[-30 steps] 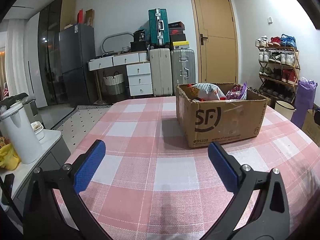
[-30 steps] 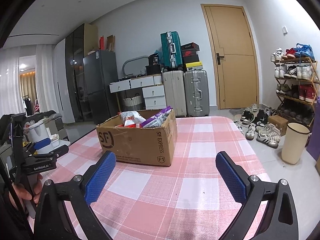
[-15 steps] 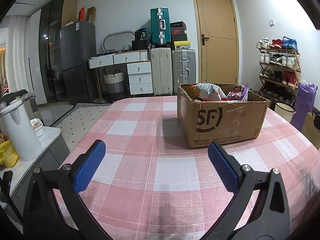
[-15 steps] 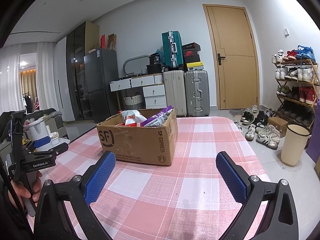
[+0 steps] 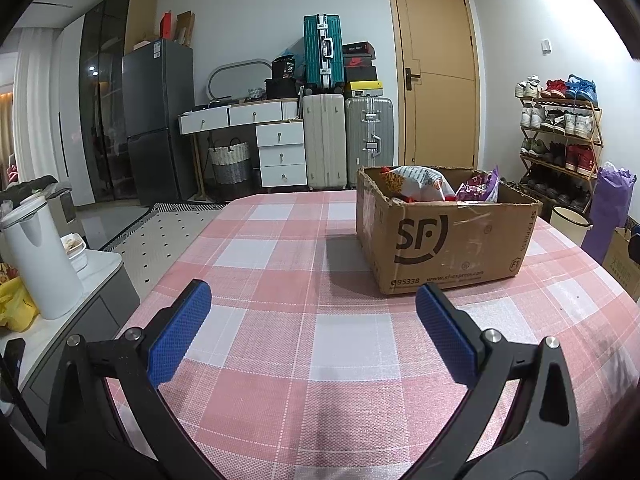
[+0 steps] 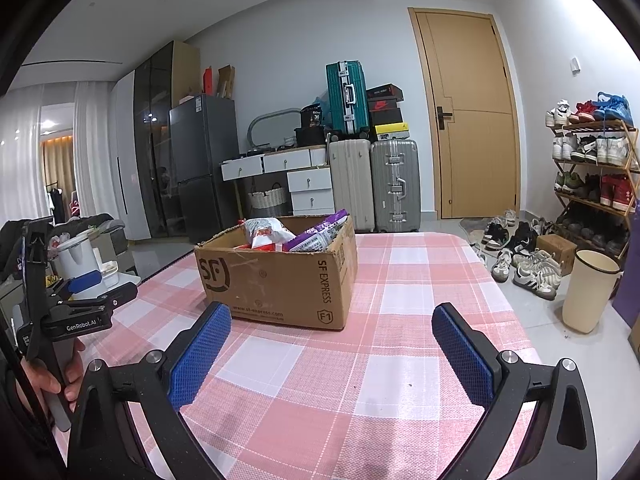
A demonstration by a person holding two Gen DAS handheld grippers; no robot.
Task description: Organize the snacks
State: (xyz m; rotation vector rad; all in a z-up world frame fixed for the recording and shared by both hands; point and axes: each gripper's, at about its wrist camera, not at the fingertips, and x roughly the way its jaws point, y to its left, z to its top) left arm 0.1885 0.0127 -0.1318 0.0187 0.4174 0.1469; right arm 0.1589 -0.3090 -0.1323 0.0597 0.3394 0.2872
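Note:
An open brown cardboard box (image 5: 448, 240) (image 6: 276, 276) marked SF stands on the pink checked tablecloth (image 5: 304, 320) (image 6: 404, 300). A white and red snack bag (image 5: 416, 182) (image 6: 266, 232) and a purple snack bag (image 5: 478, 190) (image 6: 318, 234) stick up out of it. My left gripper (image 5: 312, 300) is open and holds nothing, a short way before the box's front left. My right gripper (image 6: 332, 322) is also open and holds nothing, just short of the box's near right corner. In the right wrist view a hand holds the left gripper (image 6: 86, 290) at the far left.
A white kettle (image 5: 36, 256) and a small bowl sit on a low cabinet left of the table. Suitcases (image 5: 344, 140), a drawer unit and a fridge line the far wall. A shoe rack (image 5: 560, 140), loose shoes (image 6: 520, 256) and a cream bin (image 6: 588, 288) stand right of the table.
Both views have drifted slightly; the box sits a little lower and nearer in the right wrist view. Both grippers stay open.

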